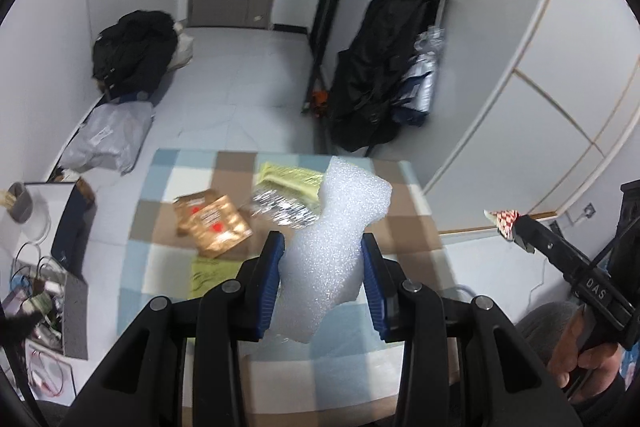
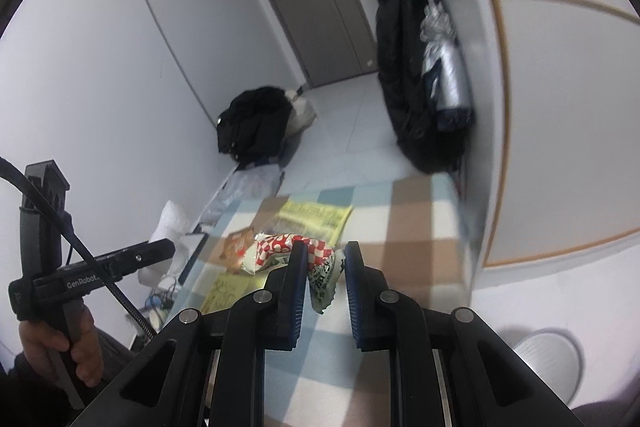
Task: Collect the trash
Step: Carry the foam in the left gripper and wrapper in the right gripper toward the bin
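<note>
The left gripper (image 1: 322, 247) is clamped on a piece of white foam sheet (image 1: 334, 247): both blue pads press its sides, and the foam sticks up past the fingertips and hangs down between the fingers, held above the checked tablecloth (image 1: 404, 223). The right gripper (image 2: 325, 254) is closed on a red-and-white checked snack wrapper (image 2: 280, 251); the wrapper's bulk juts out to the left of the left finger, while a pale green printed end hangs down in the gap between the pads. In the left wrist view that same wrapper shows as a small checked tip at the end of the right gripper, well off to the right of the foam and clear of the table. More trash lies on the cloth beyond the grippers: a copper-coloured packet (image 1: 212, 225), a crumpled silver foil wrapper (image 1: 286, 207) just beside it, and a yellow-green wrapper (image 1: 290, 179) behind the foil. A yellow sheet (image 1: 210, 273) lies flat near the left gripper's left finger.
</note>
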`<move>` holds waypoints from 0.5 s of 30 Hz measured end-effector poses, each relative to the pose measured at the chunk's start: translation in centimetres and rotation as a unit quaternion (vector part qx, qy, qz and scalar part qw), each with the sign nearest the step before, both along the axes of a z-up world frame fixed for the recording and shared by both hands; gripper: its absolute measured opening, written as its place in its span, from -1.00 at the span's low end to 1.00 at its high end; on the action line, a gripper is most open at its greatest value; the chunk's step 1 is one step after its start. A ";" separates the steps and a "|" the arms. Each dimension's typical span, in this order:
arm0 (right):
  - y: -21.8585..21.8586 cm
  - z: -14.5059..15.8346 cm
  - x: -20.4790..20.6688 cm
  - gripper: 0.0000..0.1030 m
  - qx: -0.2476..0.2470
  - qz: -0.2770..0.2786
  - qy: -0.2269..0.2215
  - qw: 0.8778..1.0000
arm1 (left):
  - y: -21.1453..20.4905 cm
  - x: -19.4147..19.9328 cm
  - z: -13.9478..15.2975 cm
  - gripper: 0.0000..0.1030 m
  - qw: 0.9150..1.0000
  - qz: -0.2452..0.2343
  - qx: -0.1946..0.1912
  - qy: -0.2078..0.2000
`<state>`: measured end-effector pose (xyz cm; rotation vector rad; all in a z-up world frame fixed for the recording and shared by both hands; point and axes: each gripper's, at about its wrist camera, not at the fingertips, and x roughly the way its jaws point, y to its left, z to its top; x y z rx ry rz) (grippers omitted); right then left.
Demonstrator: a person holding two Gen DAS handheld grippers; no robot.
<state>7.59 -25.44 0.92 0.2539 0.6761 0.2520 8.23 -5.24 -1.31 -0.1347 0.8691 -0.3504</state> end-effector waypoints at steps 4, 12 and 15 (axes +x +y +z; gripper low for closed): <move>-2.3 2.0 -0.7 -0.65 -0.004 -0.016 -0.021 1.000 | -2.4 -0.1 1.1 -0.36 1.000 -0.022 -0.004 -0.012; -9.0 5.1 -2.7 -0.65 -0.009 -0.074 -0.047 0.996 | -8.2 0.6 2.7 -0.36 0.996 -0.082 -0.022 -0.013; -12.4 5.5 -3.9 -0.65 -0.011 -0.107 -0.051 0.993 | -10.9 0.7 2.9 -0.36 0.994 -0.108 -0.023 -0.011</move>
